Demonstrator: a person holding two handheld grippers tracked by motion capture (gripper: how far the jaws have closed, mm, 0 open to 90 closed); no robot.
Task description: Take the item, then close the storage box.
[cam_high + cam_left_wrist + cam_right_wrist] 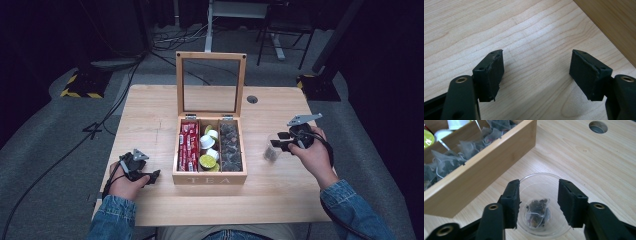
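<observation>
An open wooden tea box (210, 178) stands mid-table with its glass lid (210, 82) raised. It holds red packets (188, 145), white and green capsules (208, 150) and mesh tea bags (230, 145). Right of it stands a clear plastic cup (271, 151), and a tea bag (537, 213) lies on the cup's (541, 182) bottom. My right gripper (276, 142) hovers over the cup, open (539, 195), with its pads either side of the rim and nothing pressed between them. My left gripper (156, 175) rests left of the box, open (536, 72) over bare wood.
The box's side wall (486, 170) runs close to the cup's left, and its corner (609, 22) lies just beyond my left gripper. A round cable hole (252, 99) sits in the tabletop behind the box. Cables and stands lie on the floor past the table.
</observation>
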